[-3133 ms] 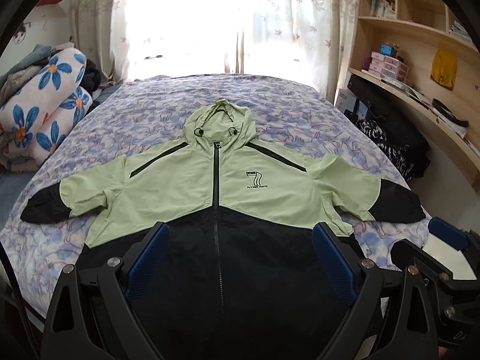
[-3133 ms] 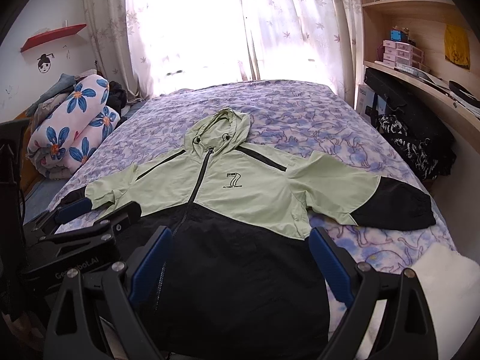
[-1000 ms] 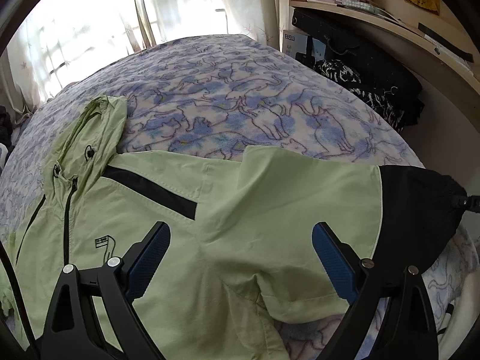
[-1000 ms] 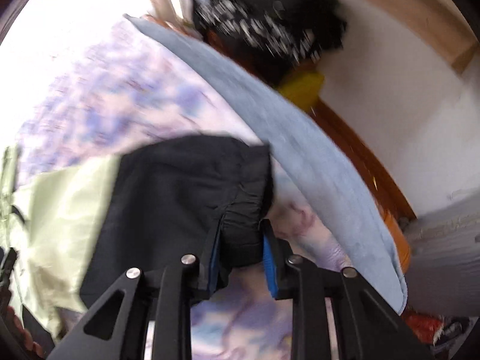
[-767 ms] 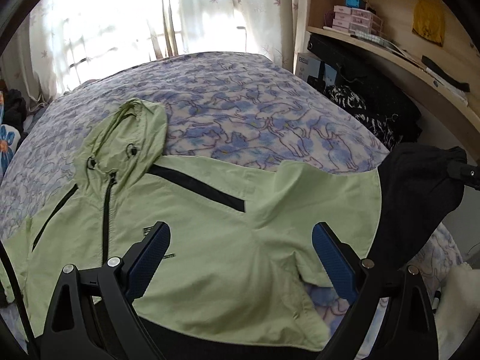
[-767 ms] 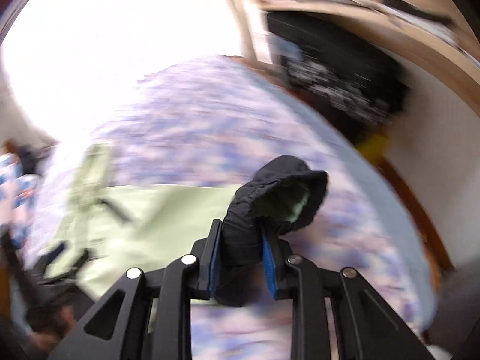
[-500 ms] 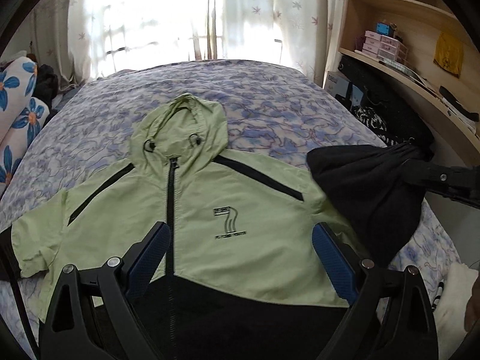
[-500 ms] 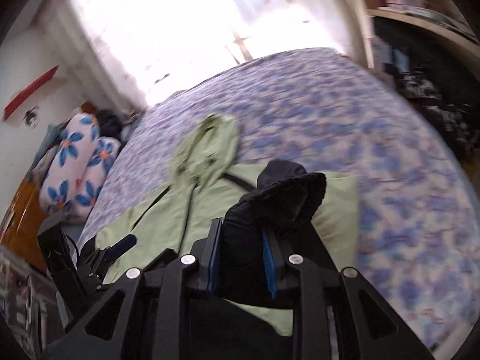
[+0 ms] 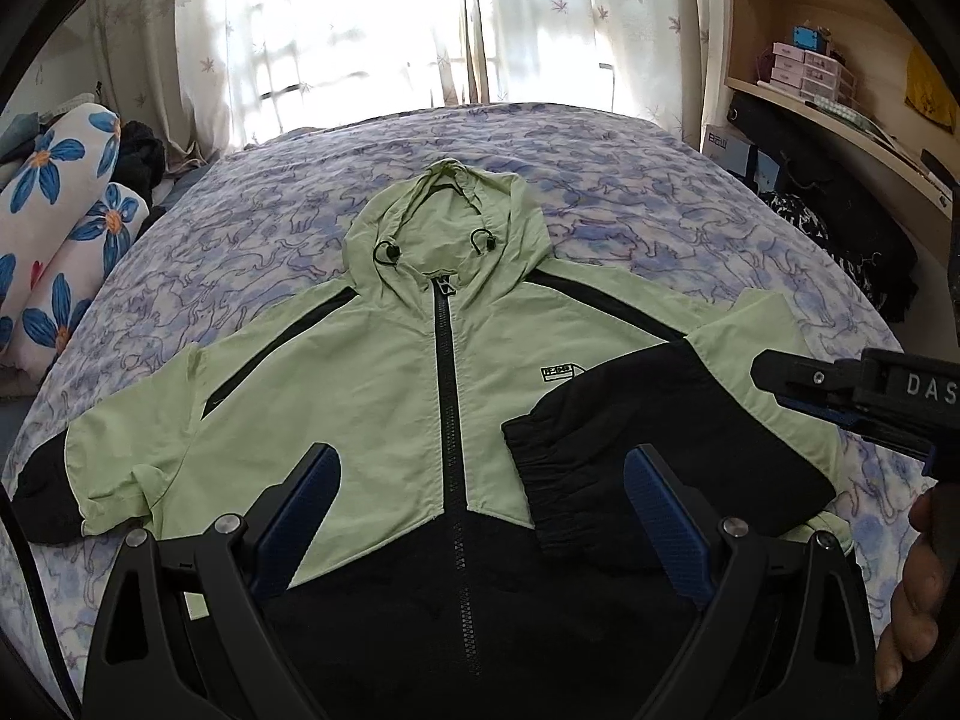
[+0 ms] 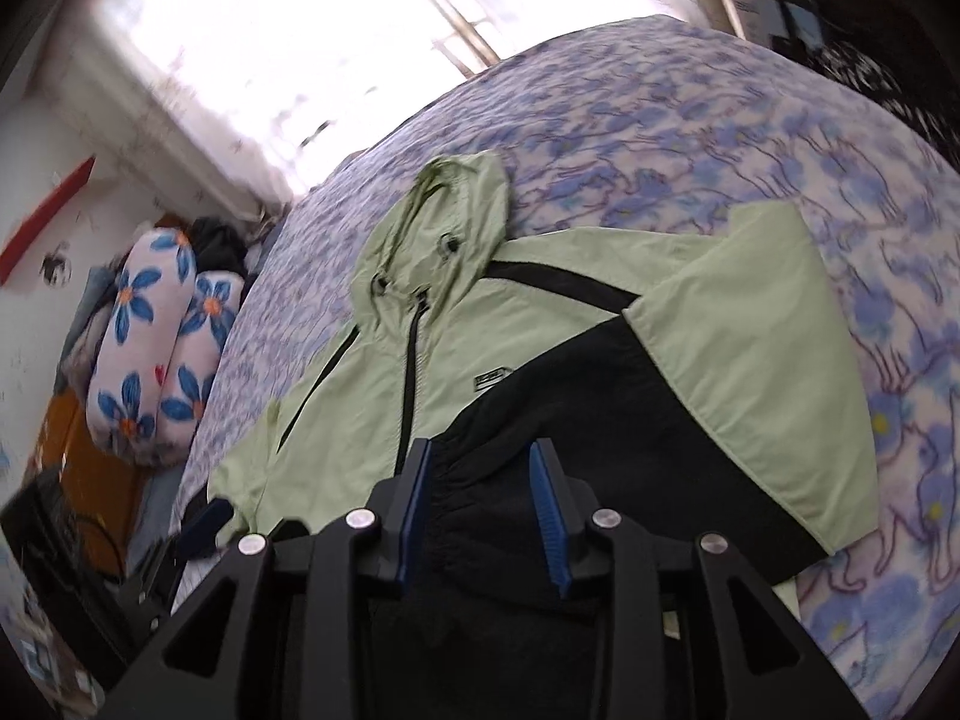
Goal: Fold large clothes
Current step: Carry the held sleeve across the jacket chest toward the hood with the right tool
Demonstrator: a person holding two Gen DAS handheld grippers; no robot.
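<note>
Jacket [image 9: 384, 396] lay flat on bed [image 9: 630, 180], hood toward window. Right sleeve [image 9: 660, 438] folded across chest. Left sleeve [image 9: 120, 456] stretched outward, nearer left claw [image 9: 480, 516], spread wide, empty. Right claw [image 10: 480, 504] released above cuff.

A bed [image 9: 630, 180] with a purple cat-print cover filled the room. Rolled quilts [image 9: 66, 228] with blue flowers lay at its left. Flowered curtains [image 9: 540, 18] hung over a bright window. Wooden shelves [image 9: 840, 90] on the right held small boxes [image 9: 804, 69].
</note>
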